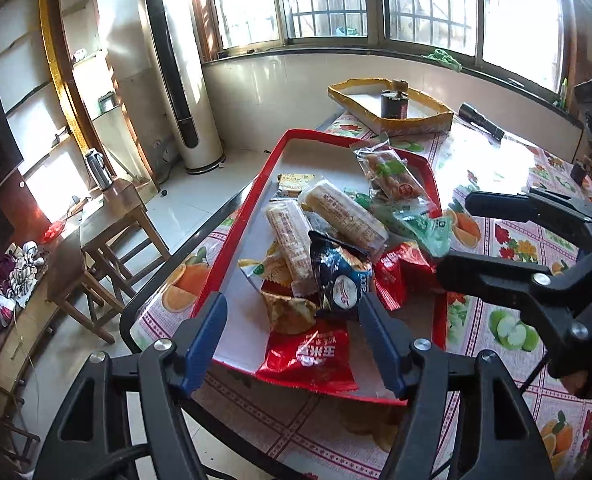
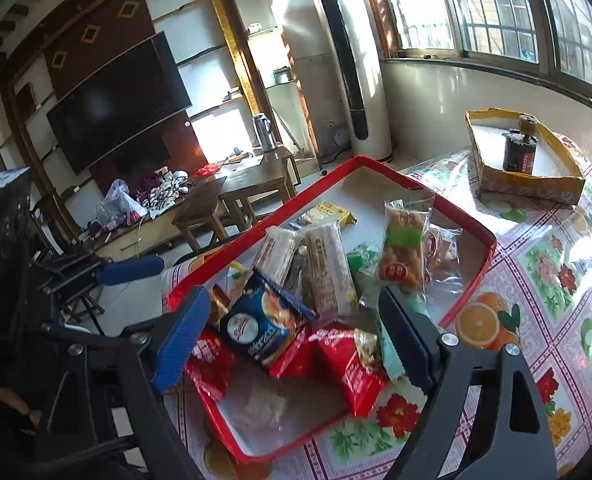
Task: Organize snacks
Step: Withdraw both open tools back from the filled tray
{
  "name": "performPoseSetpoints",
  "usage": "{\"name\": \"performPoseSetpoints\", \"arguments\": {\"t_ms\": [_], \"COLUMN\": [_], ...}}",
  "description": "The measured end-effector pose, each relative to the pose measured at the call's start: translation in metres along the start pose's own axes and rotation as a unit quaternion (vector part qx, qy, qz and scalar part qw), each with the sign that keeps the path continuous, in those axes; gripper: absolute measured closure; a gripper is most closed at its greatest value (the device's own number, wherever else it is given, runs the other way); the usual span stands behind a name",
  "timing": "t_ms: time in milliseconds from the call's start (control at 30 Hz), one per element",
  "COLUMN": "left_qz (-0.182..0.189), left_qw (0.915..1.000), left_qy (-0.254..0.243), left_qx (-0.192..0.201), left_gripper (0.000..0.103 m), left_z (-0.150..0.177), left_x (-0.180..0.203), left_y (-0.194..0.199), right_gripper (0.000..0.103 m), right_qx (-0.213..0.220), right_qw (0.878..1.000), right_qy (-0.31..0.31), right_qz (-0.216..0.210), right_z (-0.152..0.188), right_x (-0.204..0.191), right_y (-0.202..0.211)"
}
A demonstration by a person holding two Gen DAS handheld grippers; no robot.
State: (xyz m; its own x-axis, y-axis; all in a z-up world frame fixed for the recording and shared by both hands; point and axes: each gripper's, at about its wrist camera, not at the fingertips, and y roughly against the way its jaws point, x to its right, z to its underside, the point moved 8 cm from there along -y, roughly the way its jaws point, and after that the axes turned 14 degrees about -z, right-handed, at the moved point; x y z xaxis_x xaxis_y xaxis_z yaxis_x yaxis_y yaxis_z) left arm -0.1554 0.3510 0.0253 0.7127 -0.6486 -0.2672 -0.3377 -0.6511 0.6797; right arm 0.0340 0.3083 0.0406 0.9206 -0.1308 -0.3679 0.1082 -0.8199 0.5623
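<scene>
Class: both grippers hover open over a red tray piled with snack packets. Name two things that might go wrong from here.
1. The red packet overhangs the red tray's near rim; a nudge might slide it out.
2. The blue packet sits atop a loose pile, so grabbing it may drag its neighbours along.

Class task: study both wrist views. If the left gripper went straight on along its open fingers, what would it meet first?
Probably the dark blue snack bag atop the pile in the red tray; the left gripper frames it between open fingers. Depth is unclear, so the red packet lying nearer might come first.
</scene>
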Motion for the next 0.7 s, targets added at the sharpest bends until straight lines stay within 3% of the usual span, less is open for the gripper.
{"name": "performPoseSetpoints", "arguments": {"t_ms": [167,333,567,700], "left_qz": [-0.001,0.006,0.015,0.0], "left_qw": [0.9999,0.9997,0.9996,1.0], "left_qy": [-0.013,-0.015,-0.008,-0.001], "left_qx": [-0.009,-0.018,-0.024,-0.003], "left_gripper": [0.034,0.034,0.034,0.034], "left_z": [0.022,0.04,0.047,0.043], "left_x": [0.001,0.003,0.0,-0.007], "left_y": [0.009,0.018,0.022,0.027], "right_gripper": [0.008,0.005,0.005,0.005], "right_qx": [-0.026,-0.052,-0.065,-0.057], "right_qw": [0.997,0.99,0.989,0.989], "right_qy": [0.065,0.127,0.134,0.134], "right_qz": [-0.013,0.001,0.009,0.008], "right_z": [0.035,0.07,0.084,0.083], "right_x": [-0.022,-0.036,-0.029,-0.031], "right_y": [0.021,0.031,0.033,0.032]}}
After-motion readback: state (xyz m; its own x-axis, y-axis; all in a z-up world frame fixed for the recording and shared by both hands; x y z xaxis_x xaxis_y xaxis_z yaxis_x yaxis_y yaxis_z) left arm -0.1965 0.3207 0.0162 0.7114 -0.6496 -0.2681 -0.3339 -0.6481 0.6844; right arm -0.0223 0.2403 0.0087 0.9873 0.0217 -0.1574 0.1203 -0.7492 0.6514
